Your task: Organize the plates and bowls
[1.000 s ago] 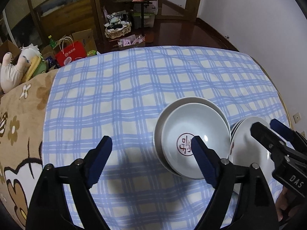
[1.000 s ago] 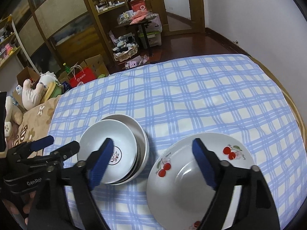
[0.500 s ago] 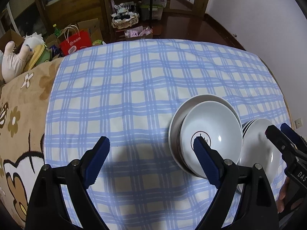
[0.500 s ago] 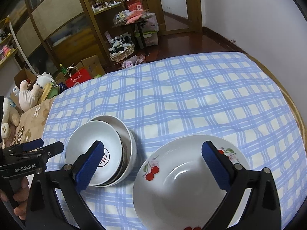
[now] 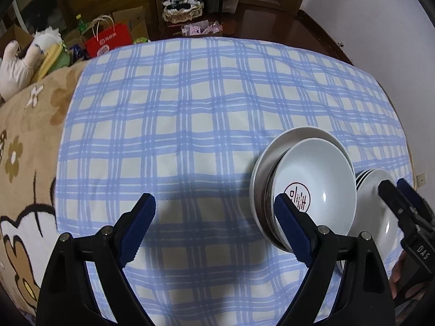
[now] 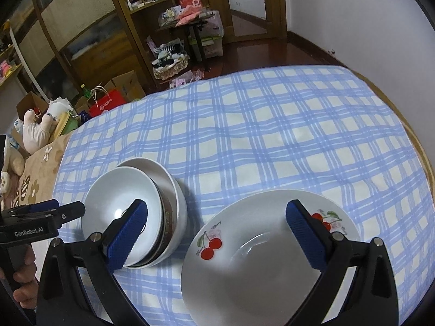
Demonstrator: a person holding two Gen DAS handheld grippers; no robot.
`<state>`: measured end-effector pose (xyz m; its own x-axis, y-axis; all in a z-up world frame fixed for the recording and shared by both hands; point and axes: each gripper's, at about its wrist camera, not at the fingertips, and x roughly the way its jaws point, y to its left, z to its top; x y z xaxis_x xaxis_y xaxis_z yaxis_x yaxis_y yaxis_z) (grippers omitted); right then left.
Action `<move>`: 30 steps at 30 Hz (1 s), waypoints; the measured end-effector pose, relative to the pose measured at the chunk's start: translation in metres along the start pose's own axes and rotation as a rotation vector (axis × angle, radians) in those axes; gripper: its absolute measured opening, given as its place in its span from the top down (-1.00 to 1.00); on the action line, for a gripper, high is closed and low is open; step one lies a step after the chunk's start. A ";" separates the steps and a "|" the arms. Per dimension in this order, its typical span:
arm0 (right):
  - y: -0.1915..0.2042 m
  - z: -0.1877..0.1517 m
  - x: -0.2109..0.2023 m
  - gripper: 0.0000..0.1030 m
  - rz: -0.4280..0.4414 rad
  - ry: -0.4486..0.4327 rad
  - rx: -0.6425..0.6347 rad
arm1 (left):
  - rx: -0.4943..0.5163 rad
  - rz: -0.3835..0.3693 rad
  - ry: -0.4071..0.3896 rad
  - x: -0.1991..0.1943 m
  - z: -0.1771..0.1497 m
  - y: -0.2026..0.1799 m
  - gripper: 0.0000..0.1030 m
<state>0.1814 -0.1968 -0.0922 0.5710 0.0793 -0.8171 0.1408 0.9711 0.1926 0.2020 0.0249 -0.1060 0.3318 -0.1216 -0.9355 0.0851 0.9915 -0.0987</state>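
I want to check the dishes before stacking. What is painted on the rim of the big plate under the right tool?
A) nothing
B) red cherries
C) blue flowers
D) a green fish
B: the big plate carries red cherries with green leaves on its rim.

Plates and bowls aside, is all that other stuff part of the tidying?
Job: bowls; cherry plate.
Lying about: red bag; plush toy; basket; boxes.

Cloth blue-white plaid. Beside it, blanket tan, brown flowers. On cloth: white bowl, red seal mark; white plate, red cherries, green leaves.
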 end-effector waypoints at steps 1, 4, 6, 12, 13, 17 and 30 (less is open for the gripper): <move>0.000 0.000 0.002 -1.00 0.000 0.008 0.001 | -0.002 -0.007 0.005 0.001 0.000 0.001 -0.71; -0.001 -0.002 0.005 -1.00 -0.009 0.016 -0.001 | -0.006 -0.016 0.006 -0.001 0.001 0.003 -0.71; -0.001 -0.002 0.007 -1.00 -0.013 0.021 -0.002 | -0.012 -0.020 0.006 -0.001 0.001 0.005 -0.71; -0.002 -0.004 0.012 -1.00 -0.021 0.035 0.002 | -0.037 -0.026 0.015 -0.001 0.002 0.011 -0.71; -0.002 -0.004 0.013 -1.00 -0.022 0.035 0.001 | -0.040 -0.027 0.018 0.000 0.002 0.012 -0.71; -0.002 -0.003 0.016 -1.00 -0.036 0.053 -0.002 | -0.046 -0.025 0.044 0.007 0.003 0.012 -0.71; 0.002 -0.002 0.027 -1.00 -0.026 0.155 -0.018 | -0.047 -0.019 0.085 0.021 0.006 0.005 -0.70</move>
<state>0.1950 -0.1926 -0.1152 0.4355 0.0862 -0.8960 0.1387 0.9771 0.1614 0.2147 0.0272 -0.1242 0.2492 -0.1382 -0.9585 0.0459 0.9903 -0.1309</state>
